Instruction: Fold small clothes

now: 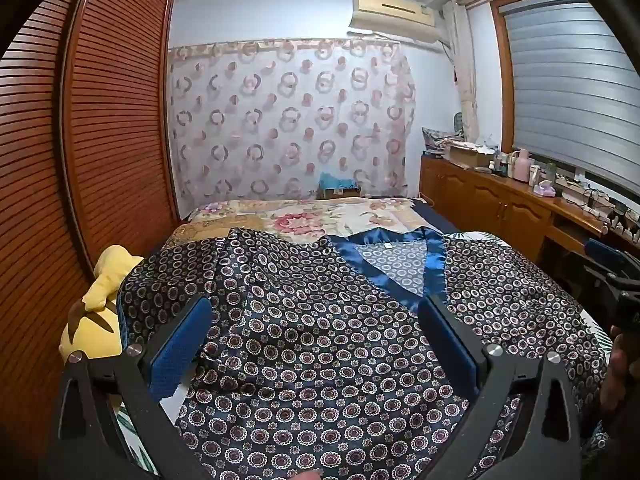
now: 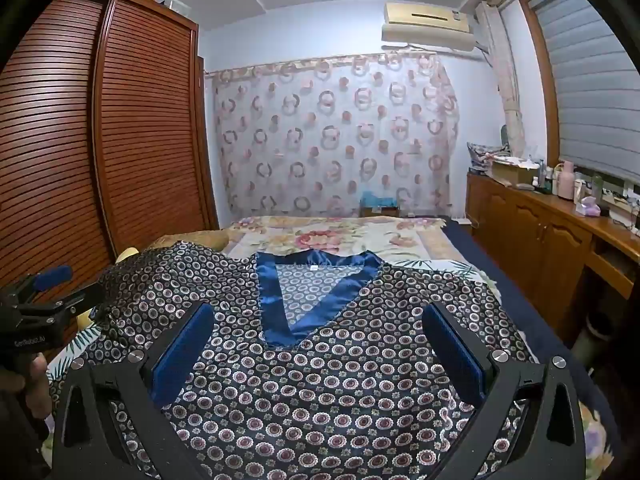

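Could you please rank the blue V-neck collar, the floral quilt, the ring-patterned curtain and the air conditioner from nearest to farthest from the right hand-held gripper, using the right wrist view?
From the right hand-held gripper, open above the shirt:
1. Blue V-neck collar, just ahead, centre.
2. Floral quilt, beyond it on the bed.
3. Ring-patterned curtain, back wall.
4. Air conditioner, high on that wall, right; nearly level with the curtain in depth.

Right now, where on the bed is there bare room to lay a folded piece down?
The free patch is the floral quilt beyond the blue V collar, running to the ring-pattern curtain. The patterned shirt covers the near bed; the yellow plush crowds its left edge. Both grippers are open.
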The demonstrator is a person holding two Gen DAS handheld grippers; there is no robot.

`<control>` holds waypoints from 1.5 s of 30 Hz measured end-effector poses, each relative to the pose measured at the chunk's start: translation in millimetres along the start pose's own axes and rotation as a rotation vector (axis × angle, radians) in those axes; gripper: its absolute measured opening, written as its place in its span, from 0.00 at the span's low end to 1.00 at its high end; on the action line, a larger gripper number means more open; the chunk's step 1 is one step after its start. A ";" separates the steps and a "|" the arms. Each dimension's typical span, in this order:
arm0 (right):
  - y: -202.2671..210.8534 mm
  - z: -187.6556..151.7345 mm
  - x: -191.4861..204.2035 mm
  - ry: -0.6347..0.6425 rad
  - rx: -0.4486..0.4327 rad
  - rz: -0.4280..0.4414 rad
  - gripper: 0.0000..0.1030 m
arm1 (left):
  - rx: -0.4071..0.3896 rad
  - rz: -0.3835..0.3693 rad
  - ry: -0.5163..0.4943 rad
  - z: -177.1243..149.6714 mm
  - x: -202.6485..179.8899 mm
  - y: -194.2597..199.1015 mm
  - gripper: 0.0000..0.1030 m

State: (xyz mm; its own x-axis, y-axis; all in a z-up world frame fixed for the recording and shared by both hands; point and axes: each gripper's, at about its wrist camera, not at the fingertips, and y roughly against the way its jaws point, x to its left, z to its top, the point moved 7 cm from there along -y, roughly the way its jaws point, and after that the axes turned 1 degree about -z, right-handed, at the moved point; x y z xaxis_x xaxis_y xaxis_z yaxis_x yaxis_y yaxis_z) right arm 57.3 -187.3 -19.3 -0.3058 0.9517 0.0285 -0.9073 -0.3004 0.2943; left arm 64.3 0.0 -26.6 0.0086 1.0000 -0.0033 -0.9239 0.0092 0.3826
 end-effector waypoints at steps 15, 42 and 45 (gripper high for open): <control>-1.1 -0.7 -0.4 0.000 0.006 -0.001 1.00 | 0.005 -0.007 0.009 -0.7 1.9 -1.1 1.00; 1.6 -0.5 -0.9 -0.003 0.009 -0.003 1.00 | -0.005 -0.002 0.005 5.7 3.7 4.5 1.00; 1.6 -0.1 -1.1 -0.004 0.008 -0.004 1.00 | -0.006 -0.001 0.005 6.3 3.8 5.2 1.00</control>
State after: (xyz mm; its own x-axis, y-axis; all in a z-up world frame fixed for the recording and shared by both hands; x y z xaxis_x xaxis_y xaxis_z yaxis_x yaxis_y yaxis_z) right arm 56.1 -188.9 -18.9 -0.3005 0.9533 0.0311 -0.9063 -0.2956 0.3022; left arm 62.0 3.9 -18.9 0.0078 0.9999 -0.0087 -0.9262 0.0106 0.3769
